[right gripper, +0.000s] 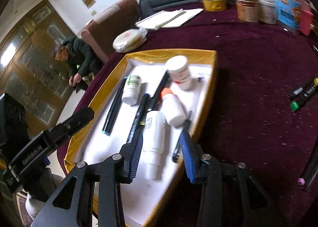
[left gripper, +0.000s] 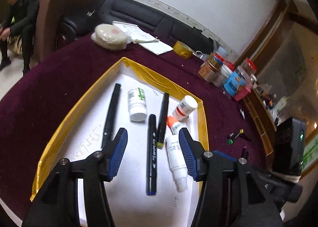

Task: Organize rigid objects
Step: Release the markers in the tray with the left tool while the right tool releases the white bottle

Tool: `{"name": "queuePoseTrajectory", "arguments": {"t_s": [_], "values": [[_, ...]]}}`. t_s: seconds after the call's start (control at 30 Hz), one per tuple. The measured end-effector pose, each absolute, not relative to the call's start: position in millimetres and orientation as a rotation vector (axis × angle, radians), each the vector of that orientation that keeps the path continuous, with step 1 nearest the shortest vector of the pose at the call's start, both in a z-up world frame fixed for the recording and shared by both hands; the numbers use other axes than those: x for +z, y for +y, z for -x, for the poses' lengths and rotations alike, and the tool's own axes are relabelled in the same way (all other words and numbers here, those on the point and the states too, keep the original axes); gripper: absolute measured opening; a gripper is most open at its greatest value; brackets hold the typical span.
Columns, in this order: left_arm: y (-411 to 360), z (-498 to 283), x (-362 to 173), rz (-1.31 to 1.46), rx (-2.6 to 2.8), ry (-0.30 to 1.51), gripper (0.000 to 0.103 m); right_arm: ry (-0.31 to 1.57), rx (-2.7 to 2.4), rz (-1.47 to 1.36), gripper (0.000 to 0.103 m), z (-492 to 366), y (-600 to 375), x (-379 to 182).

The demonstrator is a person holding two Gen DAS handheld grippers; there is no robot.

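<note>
While both claws hang over it, a shallow white tray point(left gripper: 59, 119) with a yellow-taped rim is seen filling the middle of each view, resting on a dark red tablecloth point(left gripper: 59, 72).

Inside the tray, several things lie loose. In the left wrist view, a black marker point(left gripper: 111, 116) lies at the left, a white pill bottle with a green label point(left gripper: 137, 103) lies just right of it at the centre, and two more black markers point(left gripper: 152, 153) point(left gripper: 163, 120) lie side by side at the centre, their ends crossing. A second white bottle with a red band point(left gripper: 184, 108) sits in the tray's upper right corner, and a white glue bottle with an orange cap point(left gripper: 174, 125) lies below it, touching a longer white tube point(left gripper: 175, 159).

The left gripper point(left gripper: 153, 145) is held wide open, nothing between its blue pads, above the central marker and the white tube. The right gripper point(right gripper: 162, 153) is also spread open and grips nothing; the white tube point(right gripper: 154, 139) is seen lying between its pads, though whether it is touched cannot be told.

Outside the tray, jars point(right gripper: 264, 6) and a roll of yellow tape point(right gripper: 214, 3) are grouped at the upper right of the right wrist view, with papers point(right gripper: 169, 18) and a wrapped round disc point(right gripper: 129, 41) beyond the tray. More markers point(right gripper: 304, 93) lie on the cloth at the right edge.
</note>
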State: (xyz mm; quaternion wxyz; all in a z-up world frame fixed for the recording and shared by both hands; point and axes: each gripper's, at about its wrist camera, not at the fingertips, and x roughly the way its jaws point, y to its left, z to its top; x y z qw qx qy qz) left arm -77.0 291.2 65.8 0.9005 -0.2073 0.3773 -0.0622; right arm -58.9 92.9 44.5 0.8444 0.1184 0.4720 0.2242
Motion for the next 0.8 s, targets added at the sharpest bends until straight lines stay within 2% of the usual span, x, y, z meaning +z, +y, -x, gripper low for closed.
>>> {"name": "queuePoseTrajectory", "arguments": {"t_s": [0.47, 0.8], "values": [[183, 92, 88, 0.010, -0.108, 0.753, 0.056, 0.876, 0.304, -0.389, 0.037, 83, -21, 51], [140, 93, 83, -0.091, -0.113, 0.798, 0.056, 0.819, 0.211, -0.499, 0.038, 101, -94, 46]]}}
